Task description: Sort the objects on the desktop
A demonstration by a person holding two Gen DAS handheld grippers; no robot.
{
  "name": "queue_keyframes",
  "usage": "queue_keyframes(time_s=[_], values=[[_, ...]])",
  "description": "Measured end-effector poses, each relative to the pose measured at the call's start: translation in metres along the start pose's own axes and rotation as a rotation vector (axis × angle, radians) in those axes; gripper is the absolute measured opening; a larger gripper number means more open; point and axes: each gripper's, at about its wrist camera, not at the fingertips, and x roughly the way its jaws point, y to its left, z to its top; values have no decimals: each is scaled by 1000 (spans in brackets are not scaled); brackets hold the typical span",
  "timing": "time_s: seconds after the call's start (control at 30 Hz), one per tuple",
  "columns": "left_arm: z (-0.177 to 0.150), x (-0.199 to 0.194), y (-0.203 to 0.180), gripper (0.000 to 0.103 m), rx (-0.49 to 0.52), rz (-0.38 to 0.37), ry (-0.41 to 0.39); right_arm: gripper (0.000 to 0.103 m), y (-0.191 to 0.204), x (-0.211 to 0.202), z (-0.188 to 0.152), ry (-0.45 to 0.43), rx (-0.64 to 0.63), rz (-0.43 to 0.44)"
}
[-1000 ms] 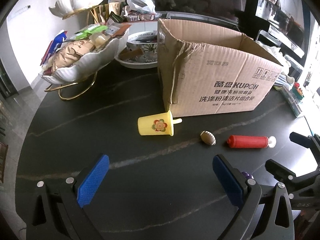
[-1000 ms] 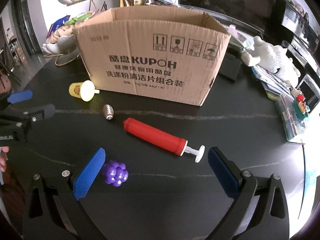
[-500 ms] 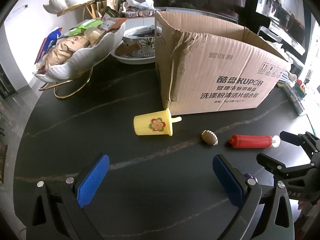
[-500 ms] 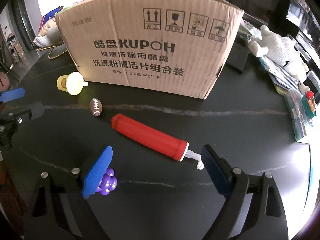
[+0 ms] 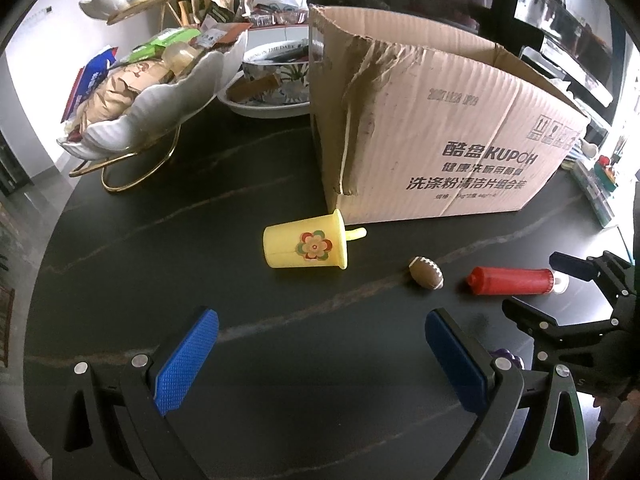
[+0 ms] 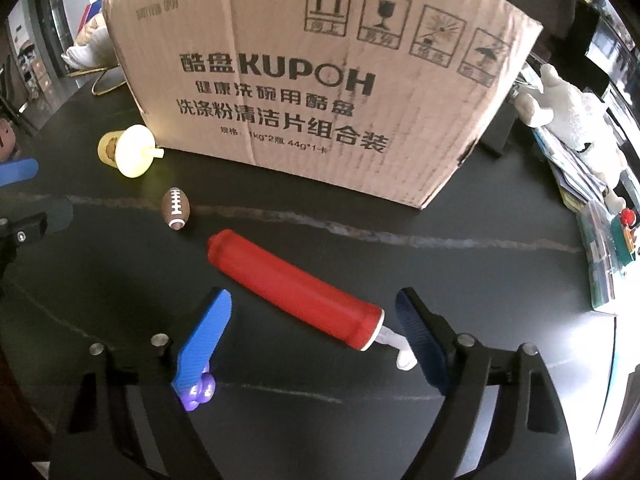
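A red hand pump point(image 6: 292, 288) with a white handle lies on the black table point(image 6: 480, 280), between the blue pads of my right gripper point(image 6: 312, 304). The jaws are closing and the pads are not pressing on it. A purple grape toy point(image 6: 198, 394) peeks out under the left finger. A small brown football point(image 6: 176, 208) and a tipped yellow cup point(image 6: 128, 152) lie in front of the cardboard box point(image 6: 320, 80). My left gripper point(image 5: 322, 320) hovers open over bare table, nearer than the yellow cup point(image 5: 304, 244) and football point(image 5: 426, 273). The right gripper point(image 5: 530, 282) shows at the right edge, around the pump point(image 5: 510, 281).
A white shell dish point(image 5: 160, 100) full of snack packets stands on a gold stand at the back left, beside a patterned bowl point(image 5: 272, 96). A white plush toy point(image 6: 568, 108) and stacked small items line the table's right edge.
My right gripper has come forward and down over the red pump, and its jaws have narrowed around it. The purple toy now sits behind the left finger. The left gripper has barely moved.
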Motion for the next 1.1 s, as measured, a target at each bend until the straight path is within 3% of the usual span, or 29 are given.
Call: queue_keyframes(time_s=[0.4,0.57,1.1], values=[[1,2,4,102,-10,-12,6,47,7,4,-1,35,-34,-2],[2,1,4,102,-9,-13,-1,28,4,2,-2,41,-7,18],[2,8,5,102,-15,-11,8,27,-4,-17,-9,5,77,50]])
